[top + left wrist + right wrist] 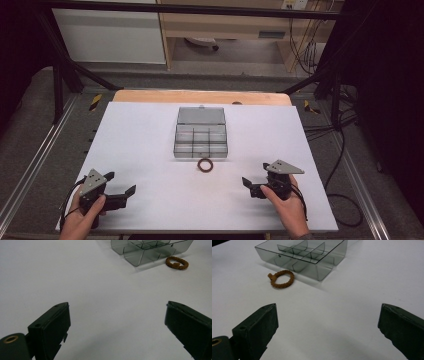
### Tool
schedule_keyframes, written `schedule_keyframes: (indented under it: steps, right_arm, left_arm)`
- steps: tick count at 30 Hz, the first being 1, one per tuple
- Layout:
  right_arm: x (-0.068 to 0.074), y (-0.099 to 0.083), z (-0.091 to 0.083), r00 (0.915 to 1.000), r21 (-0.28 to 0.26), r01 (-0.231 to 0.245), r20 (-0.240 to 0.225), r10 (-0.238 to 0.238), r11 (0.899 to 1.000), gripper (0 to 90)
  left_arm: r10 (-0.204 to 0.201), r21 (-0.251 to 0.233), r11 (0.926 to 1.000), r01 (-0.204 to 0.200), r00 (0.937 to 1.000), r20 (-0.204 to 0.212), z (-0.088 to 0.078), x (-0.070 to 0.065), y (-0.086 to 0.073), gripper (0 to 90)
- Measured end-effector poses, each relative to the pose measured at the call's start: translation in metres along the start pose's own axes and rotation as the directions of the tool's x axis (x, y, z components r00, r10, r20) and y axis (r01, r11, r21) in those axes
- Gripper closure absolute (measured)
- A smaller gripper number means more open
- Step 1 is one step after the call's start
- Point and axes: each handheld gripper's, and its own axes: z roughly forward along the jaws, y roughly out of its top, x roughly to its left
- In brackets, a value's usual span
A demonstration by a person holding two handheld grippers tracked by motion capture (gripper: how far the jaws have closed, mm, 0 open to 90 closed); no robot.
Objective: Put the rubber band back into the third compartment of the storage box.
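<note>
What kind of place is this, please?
Probably a lab recording station: a white table inside a black metal frame, cables on the floor, and a clear compartment box set out.

The compartment box [200, 140] sits on the table [140, 150] at mid-width, toward the far side, with its lid [201, 115] open and lying flat behind it. The braided ring [205, 165] lies on the table just in front of the box's near wall, near its middle, apart from it. The left gripper [120, 189] is at the near left edge; the right gripper [256, 180] is at the near right. The ring lies between them, farther out.
</note>
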Motion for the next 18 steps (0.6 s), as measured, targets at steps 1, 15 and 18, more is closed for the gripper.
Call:
schedule_keyframes:
  steps: [1,15,18]
  right_arm:
    - [0.000,0.000,0.000,1.0000,0.000,0.000,0.000,0.000,1.000,3.2]
    - [0.023,0.004,0.004,0.9965,0.040,0.035,-0.078,-0.031,0.999,3.3]
    - [0.029,0.004,0.006,0.9948,0.049,0.050,-0.091,-0.045,0.998,3.3]
  left_arm:
    - [0.000,0.000,1.0000,0.000,1.0000,0.000,0.000,0.000,0.000,5.9]
    - [0.007,0.005,1.0000,-0.007,1.0000,0.005,0.000,-0.001,0.000,5.9]
    - [0.007,0.005,1.0000,-0.007,1.0000,0.004,0.000,-0.001,0.000,6.0]
